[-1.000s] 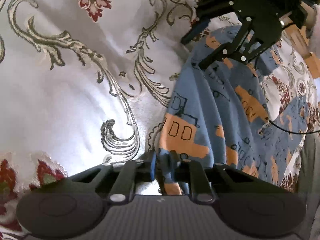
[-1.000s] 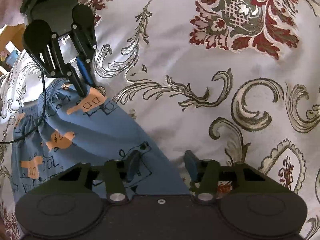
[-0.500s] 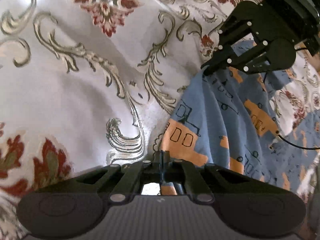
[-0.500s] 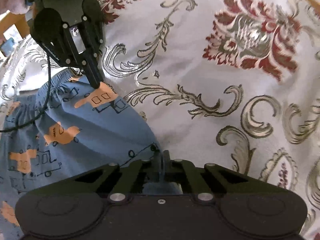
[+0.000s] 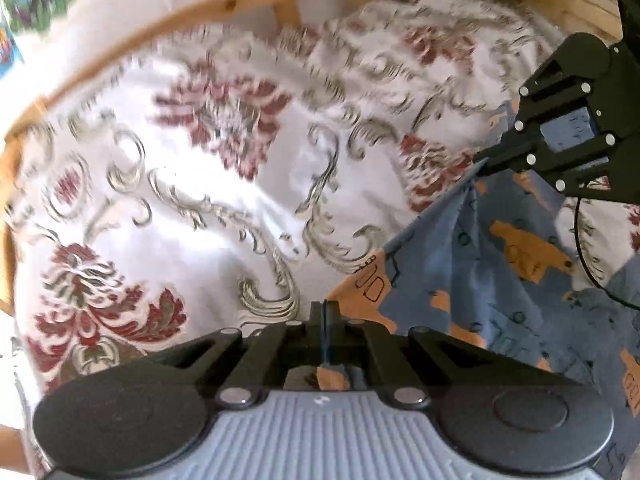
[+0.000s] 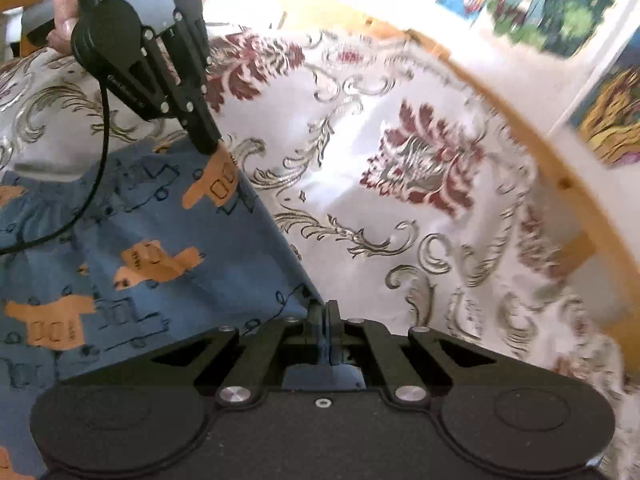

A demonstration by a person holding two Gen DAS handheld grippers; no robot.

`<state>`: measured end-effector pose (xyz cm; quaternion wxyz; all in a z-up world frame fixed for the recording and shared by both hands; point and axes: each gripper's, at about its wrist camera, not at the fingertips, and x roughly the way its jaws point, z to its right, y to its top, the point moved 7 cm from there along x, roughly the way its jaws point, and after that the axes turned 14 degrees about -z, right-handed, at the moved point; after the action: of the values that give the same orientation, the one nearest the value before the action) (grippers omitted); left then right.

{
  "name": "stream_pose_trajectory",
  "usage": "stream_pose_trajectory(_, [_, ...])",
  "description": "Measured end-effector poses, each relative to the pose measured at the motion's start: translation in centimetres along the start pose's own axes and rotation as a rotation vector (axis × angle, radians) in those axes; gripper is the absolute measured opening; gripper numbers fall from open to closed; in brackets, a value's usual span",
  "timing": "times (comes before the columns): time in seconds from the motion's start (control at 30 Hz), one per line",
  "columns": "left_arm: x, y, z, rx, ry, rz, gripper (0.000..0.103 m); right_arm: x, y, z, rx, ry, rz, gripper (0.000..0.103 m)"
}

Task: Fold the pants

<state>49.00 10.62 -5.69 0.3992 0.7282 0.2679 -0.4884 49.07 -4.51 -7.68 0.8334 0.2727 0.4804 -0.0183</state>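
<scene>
Both grippers have risen since a second ago, and the right one has clamped shut. Now the left gripper (image 5: 325, 322) and right gripper (image 6: 325, 322) each pinch the edge of the blue pants (image 6: 132, 240), which stretches taut between them above the floral bedspread (image 5: 200, 200), the rest draping down.

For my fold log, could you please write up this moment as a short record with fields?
garment: blue pants with orange vehicle print
surface: floral bedspread, wooden bed frame behind it
left gripper: shut on the pants' edge
right gripper: shut on the pants' edge
cloth state: edge lifted and stretched between the two grippers, the rest lying on the bedspread
fold status: not finished
background: colourful posters on the wall
</scene>
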Motion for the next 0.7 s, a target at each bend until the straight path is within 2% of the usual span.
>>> stream_pose_trajectory(0.17, [-4.2,-2.4,3.3,0.028,0.047,0.103,0.000,-4.5,-1.9,-3.5,0.026,-0.080,0.009,0.000])
stream_pose_trajectory(0.37, [-8.2,-7.1,8.0,0.055,0.063,0.199,0.000,-9.9,-4.5,-10.2,0.048,-0.188,-0.009,0.000])
stream_pose_trajectory(0.47, [-9.4,-9.9,10.2,0.098,0.096,0.243,0.000,-11.7,-6.0,-14.3,0.044,-0.238,-0.028,0.000])
stream_pose_trajectory(0.57, [-10.1,-13.1,12.7,0.193,0.176,0.283,0.000,-12.8,-7.2,-17.8,0.019,-0.313,-0.034,0.000])
stream_pose_trajectory(0.63, [-9.6,-15.0,14.2,0.216,0.183,0.275,0.000,-13.1,-7.8,-20.2,0.008,-0.349,-0.037,0.000])
stream_pose_trajectory(0.7, [-8.7,-16.6,15.4,0.246,0.205,0.266,0.000,-12.8,-8.5,-22.0,0.018,-0.349,-0.050,0.000])
